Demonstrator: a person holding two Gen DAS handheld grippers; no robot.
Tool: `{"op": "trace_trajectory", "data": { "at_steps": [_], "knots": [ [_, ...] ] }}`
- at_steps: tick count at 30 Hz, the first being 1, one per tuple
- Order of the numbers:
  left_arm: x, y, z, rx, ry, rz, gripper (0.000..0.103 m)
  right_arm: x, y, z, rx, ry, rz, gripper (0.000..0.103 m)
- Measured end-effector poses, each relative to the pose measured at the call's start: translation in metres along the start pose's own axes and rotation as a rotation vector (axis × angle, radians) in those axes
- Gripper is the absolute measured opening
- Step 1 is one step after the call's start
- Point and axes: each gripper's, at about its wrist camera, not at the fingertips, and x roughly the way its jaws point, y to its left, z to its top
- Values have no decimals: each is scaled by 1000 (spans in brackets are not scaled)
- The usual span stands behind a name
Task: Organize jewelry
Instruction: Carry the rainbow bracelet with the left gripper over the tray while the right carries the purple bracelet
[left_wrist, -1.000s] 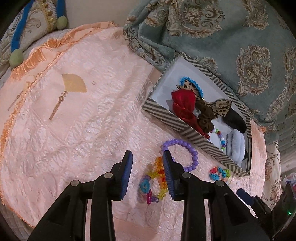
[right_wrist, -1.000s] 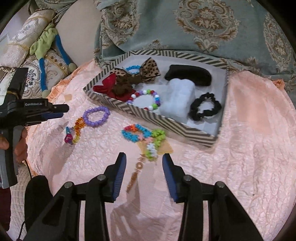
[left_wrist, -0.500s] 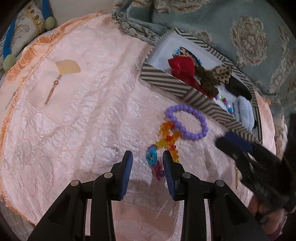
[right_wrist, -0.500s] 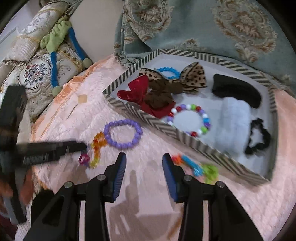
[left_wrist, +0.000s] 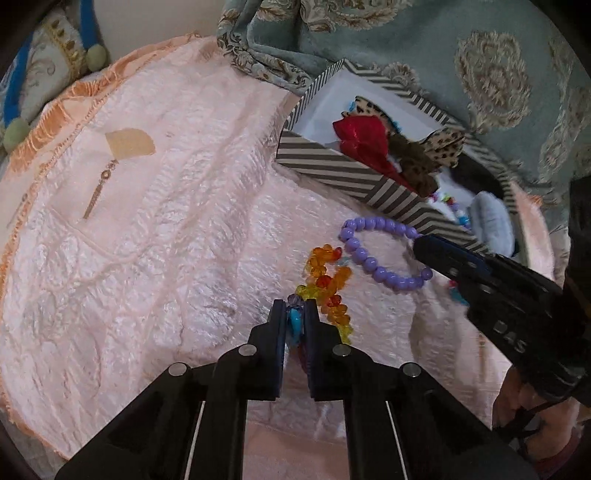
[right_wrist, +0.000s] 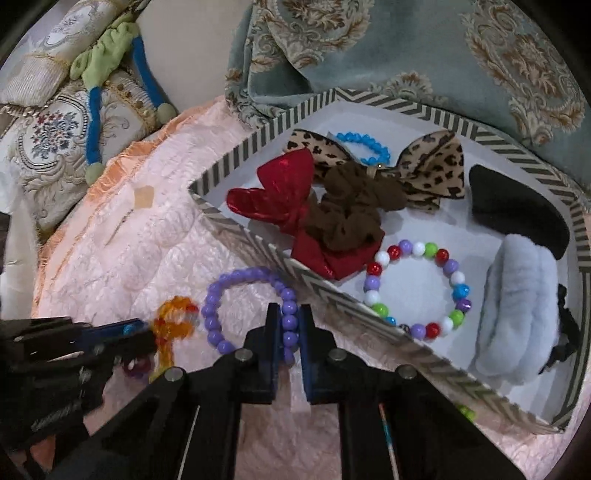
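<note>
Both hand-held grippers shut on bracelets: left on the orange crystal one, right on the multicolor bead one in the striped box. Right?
Not quite. The right hand-held gripper is shut on the purple bead bracelet, which lies on the pink bedspread outside the striped box, as the right wrist view shows. The left hand-held gripper is indeed shut on the orange crystal bracelet.

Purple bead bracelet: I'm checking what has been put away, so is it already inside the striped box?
No, the purple bead bracelet lies on the pink cloth outside the striped box, pinched by the right tongs.
</note>
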Motion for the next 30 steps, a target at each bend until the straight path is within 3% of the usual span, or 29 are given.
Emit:
{"op": "trace_trajectory", "data": {
  "at_steps": [8,20,30],
  "knots": [
    [-43,-4,7,-2,-71,-49,0,-73,-6,1,-11,-80,68,9],
    [-93,-25,18,8,-163,-55,0,-163,-35,-1,8,-183,30,9],
    [-109,-56,28,67,-198,-41,0,-191,-56,-6,35,-222,-12,9]
  ]
}}
